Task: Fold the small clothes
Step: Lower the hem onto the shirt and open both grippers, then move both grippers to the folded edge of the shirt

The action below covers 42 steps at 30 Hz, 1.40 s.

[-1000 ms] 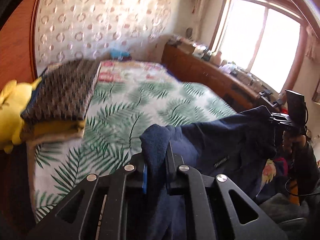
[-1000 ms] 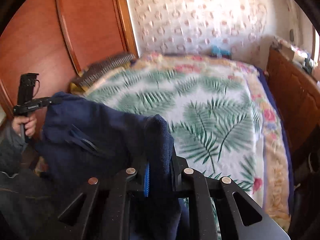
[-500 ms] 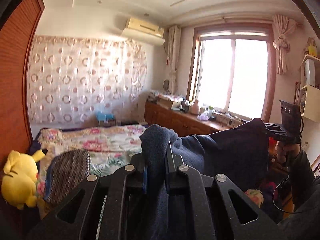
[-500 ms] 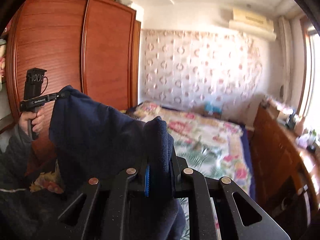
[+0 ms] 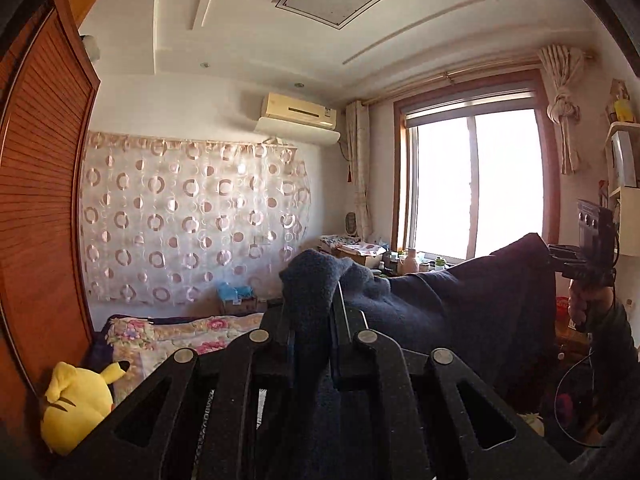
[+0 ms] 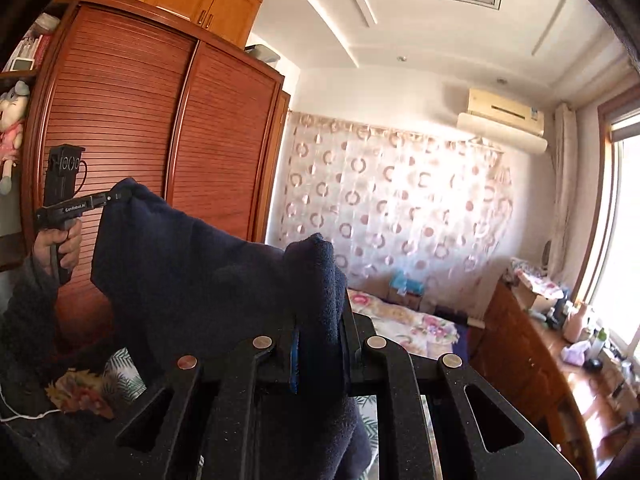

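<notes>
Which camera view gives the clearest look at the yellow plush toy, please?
The left wrist view: the yellow plush toy sits in full sight at the lower left, beside the wooden wardrobe. The right wrist view does not show it at all.

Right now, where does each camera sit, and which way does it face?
Left wrist: on the left gripper, looking level across the bed toward the window; the right gripper and hand show.
Right wrist: on the right gripper, facing the wardrobe; the left gripper and hand show.
Shared: the navy garment, the curtain, the air conditioner.
</notes>
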{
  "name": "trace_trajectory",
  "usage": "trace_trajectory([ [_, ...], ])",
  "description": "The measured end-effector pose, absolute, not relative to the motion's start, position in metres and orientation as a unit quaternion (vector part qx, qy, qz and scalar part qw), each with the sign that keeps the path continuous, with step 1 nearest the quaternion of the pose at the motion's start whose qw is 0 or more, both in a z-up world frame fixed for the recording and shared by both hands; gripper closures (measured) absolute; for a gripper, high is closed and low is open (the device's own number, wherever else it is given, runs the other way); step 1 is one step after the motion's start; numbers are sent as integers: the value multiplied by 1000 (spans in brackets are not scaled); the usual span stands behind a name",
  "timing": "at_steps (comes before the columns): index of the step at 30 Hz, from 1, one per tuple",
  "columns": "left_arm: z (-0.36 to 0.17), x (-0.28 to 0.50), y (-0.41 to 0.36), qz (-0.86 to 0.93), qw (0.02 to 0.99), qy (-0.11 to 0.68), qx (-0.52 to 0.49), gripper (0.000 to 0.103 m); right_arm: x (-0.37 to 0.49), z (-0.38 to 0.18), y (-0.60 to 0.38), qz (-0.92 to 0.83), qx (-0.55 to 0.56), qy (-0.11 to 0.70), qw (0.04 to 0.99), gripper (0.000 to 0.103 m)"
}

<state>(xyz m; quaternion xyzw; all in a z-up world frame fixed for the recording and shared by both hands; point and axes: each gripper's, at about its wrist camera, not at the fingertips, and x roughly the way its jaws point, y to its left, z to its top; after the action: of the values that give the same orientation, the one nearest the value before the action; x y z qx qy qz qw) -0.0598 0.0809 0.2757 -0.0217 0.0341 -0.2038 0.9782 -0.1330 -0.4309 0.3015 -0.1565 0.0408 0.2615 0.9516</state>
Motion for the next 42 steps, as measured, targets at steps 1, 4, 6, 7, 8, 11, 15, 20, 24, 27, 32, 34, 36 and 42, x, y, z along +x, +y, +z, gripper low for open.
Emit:
trace_trajectory([
  [1, 274, -53, 81, -196, 980, 35, -17, 90, -128, 299, -430, 256, -159, 41, 953, 89],
  [4, 251, -12, 83, -166, 985, 55, -4, 90, -90, 281, -416, 245, -163, 64, 954, 89],
  [6, 228, 26, 82, -149, 986, 80, 1, 90, -56, 266, -410, 236, -162, 89, 954, 89],
  [7, 215, 39, 81, -146, 985, 91, 1, 90, -37, 256, -408, 235, -160, 102, 953, 89],
  [8, 201, 57, 79, -140, 985, 103, 2, 90, -16, 243, -405, 235, -158, 116, 952, 89],
  [11, 148, 114, 71, -116, 982, 148, 13, 90, 51, 194, -393, 234, -151, 158, 947, 89],
  [15, 66, 187, 60, -97, 969, 227, 6, 90, 136, 130, -374, 223, -138, 217, 940, 88],
  [20, -3, 240, 40, -72, 951, 299, 23, 86, 225, 62, -354, 176, -113, 294, 933, 81],
  [24, -25, 250, 29, -74, 944, 322, 24, 73, 265, 30, -341, 138, -93, 335, 927, 60],
  [27, -28, 237, 21, -87, 943, 319, 28, 53, 271, 27, -332, 139, -75, 350, 923, 56],
  [32, -35, 215, 19, -105, 938, 330, 14, 25, 258, 24, -351, 137, -64, 352, 924, 56],
  [34, -39, 202, 19, -107, 938, 331, 10, 24, 240, 22, -354, 142, -53, 346, 926, 56],
  [36, -51, 184, 14, -92, 939, 331, 14, 24, 229, 15, -359, 155, -44, 345, 925, 56],
  [42, -73, 146, 13, -75, 942, 328, -8, 24, 225, -12, -368, 162, -36, 342, 925, 56],
])
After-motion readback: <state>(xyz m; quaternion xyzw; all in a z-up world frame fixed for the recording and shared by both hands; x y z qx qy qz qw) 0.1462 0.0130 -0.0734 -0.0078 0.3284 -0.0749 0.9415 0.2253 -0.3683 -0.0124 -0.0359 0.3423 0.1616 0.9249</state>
